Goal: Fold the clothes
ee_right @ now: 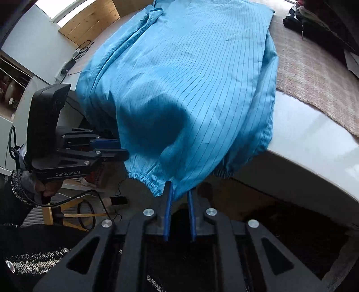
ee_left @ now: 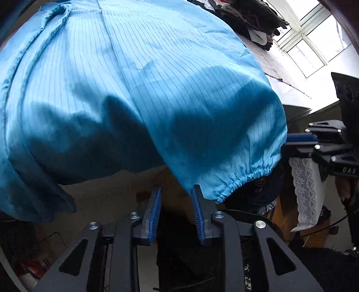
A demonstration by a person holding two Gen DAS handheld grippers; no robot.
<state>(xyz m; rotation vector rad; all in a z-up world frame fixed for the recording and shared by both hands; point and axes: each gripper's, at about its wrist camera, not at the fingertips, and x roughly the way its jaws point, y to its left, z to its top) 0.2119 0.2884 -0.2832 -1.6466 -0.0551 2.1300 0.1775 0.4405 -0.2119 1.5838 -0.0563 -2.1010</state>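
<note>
Blue pinstriped garment (ee_left: 139, 89) lies spread over the table (ee_right: 314, 139), its near part hanging off the table's near edge; the elastic gathered cuff (ee_left: 244, 179) droops lowest. From the right wrist view the garment (ee_right: 190, 89) covers most of the table's left portion, with a second gathered hem at its right side resting at the table edge. Left gripper (ee_left: 176, 195): fingers parted, nothing between the blue pads; the right finger (ee_left: 197, 191) sits just at the cuff's lower edge, contact uncertain. Seen from the right wrist, the left gripper (ee_right: 112, 147) is at the garment's left side, just beside the fabric. Right gripper (ee_right: 179, 193): jaws slightly apart, the cuff's edge (ee_right: 154, 185) dips at the fingertips; whether fabric is pinched, cannot tell. Beige rug (ee_right: 318, 74) lies on the table's far right. Dark clothes pile (ee_left: 253, 15) sits at the far end. White lace cloth (ee_left: 307, 191) hangs below, right of the table.
</note>
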